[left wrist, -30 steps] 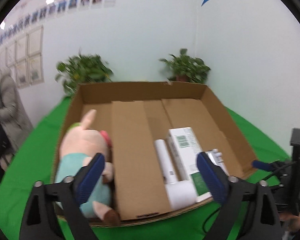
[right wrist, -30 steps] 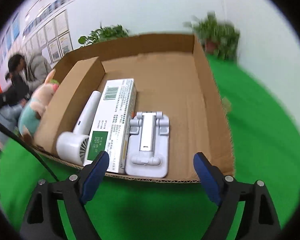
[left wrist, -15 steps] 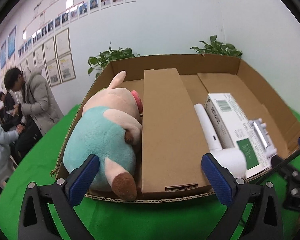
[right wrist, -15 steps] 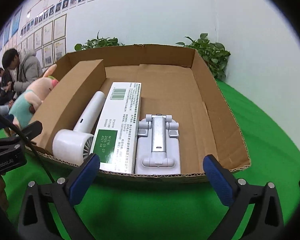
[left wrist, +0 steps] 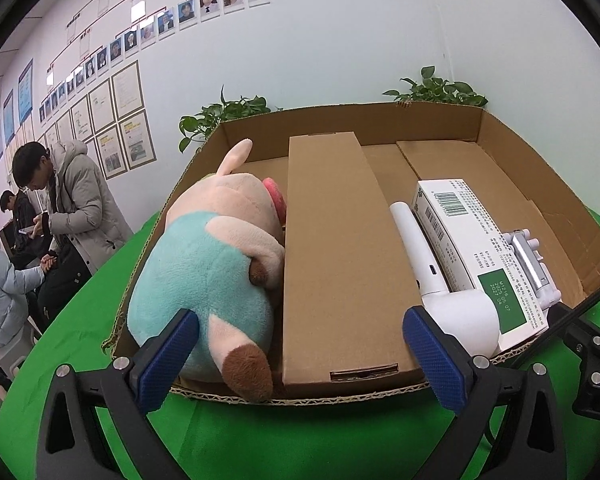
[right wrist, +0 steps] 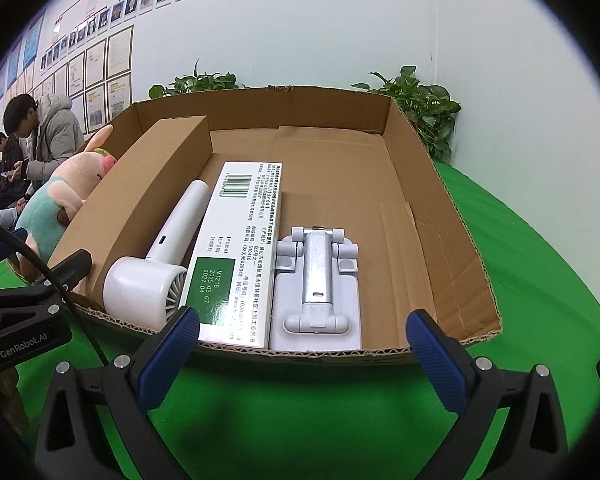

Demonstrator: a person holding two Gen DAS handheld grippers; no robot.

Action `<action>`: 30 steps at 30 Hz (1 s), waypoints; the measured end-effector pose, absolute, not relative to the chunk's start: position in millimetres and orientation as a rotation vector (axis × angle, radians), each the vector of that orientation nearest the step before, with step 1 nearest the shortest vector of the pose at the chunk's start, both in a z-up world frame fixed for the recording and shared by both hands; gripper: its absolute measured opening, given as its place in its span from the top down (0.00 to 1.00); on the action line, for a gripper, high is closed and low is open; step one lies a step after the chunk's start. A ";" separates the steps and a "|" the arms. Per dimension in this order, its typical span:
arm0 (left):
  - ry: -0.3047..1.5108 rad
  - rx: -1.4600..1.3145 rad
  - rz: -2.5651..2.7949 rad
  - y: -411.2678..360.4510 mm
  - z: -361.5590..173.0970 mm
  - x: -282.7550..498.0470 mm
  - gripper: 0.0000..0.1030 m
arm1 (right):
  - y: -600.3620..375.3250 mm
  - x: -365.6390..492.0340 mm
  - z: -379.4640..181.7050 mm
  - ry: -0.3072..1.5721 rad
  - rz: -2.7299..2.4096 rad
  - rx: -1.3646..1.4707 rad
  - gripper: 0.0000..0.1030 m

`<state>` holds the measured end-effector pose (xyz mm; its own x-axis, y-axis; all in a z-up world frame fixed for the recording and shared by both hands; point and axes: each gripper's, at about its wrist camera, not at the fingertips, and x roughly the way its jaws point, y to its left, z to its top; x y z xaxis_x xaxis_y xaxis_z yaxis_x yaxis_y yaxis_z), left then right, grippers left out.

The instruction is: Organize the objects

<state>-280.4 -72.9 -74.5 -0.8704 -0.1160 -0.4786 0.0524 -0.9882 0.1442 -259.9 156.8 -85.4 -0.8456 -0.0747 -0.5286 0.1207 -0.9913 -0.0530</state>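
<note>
Both hand-held grippers wide apart w/ nothing between the pads: left hand-held gripper (left wrist: 300,354) near the box's front edge, right hand-held gripper (right wrist: 303,354) likewise. Cardboard box (right wrist: 440,184) sits on green table (right wrist: 520,280). Inside, L to R: plush pig (left wrist: 211,264), brown carton (left wrist: 340,248), white handheld fan (right wrist: 155,276), white/green carton (right wrist: 239,248), grey phone stand (right wrist: 318,284), all lying side by side.
</note>
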 end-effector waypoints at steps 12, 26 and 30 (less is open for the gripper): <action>-0.192 0.767 -2.950 -71.2 -74.5 -280.0 0.00 | 155.9 -259.3 -85.9 0.136 -2.924 0.837 0.00; -0.188 0.767 -2.952 -70.8 -74.9 -280.5 0.00 | 156.3 -258.7 -86.6 0.130 -2.920 0.840 0.00; -0.190 0.766 -2.949 -70.1 -74.9 -280.1 0.00 | 156.3 -258.6 -86.7 0.130 -2.920 0.840 0.00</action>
